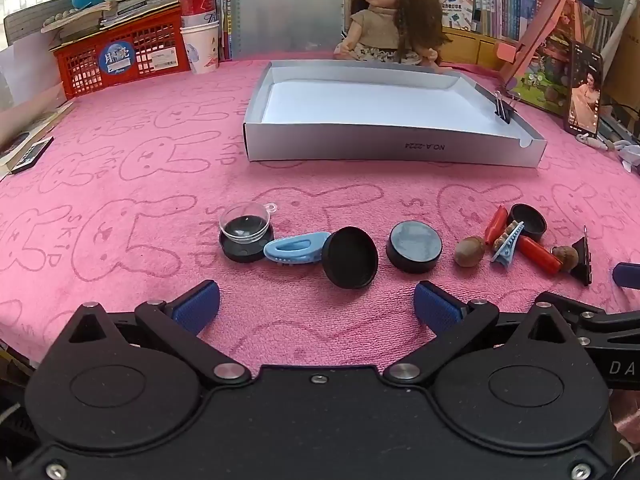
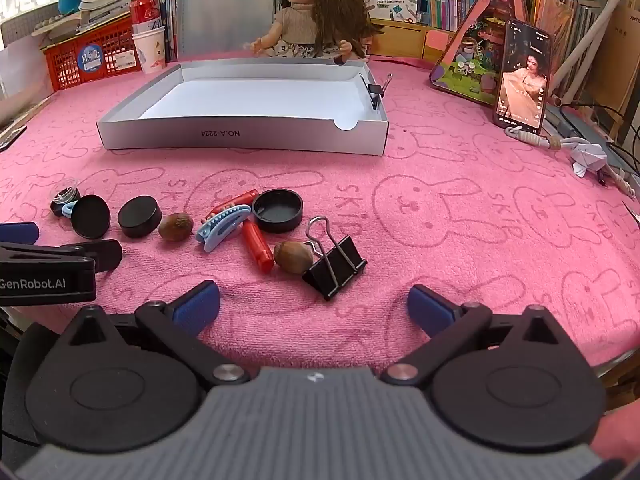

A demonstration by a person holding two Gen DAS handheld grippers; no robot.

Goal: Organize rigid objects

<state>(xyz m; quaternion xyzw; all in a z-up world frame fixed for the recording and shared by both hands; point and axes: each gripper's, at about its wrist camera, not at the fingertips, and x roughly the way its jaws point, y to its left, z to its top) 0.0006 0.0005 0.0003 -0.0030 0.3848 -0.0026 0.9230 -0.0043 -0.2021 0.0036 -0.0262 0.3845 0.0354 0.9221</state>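
Small objects lie in a row on the pink cloth. In the left wrist view: a clear dome on a black lid [image 1: 245, 232], a blue hair clip [image 1: 295, 249], a tilted black lid [image 1: 350, 257], a black puck [image 1: 414, 246], a nut [image 1: 468, 257]. My left gripper [image 1: 316, 304] is open and empty just in front of them. In the right wrist view: a black binder clip [image 2: 334, 264], a nut [image 2: 293, 256], a red cylinder [image 2: 258, 245], a blue clip [image 2: 222, 227], a black lid [image 2: 278, 211]. My right gripper [image 2: 313, 307] is open and empty before the binder clip.
A shallow white box [image 2: 248, 136] with a binder clip on its right wall [image 2: 375, 92] stands behind the objects. A doll [image 2: 316, 12], red basket [image 2: 92, 60], cup stack [image 2: 150, 50], phone [image 2: 522, 76] and books line the back.
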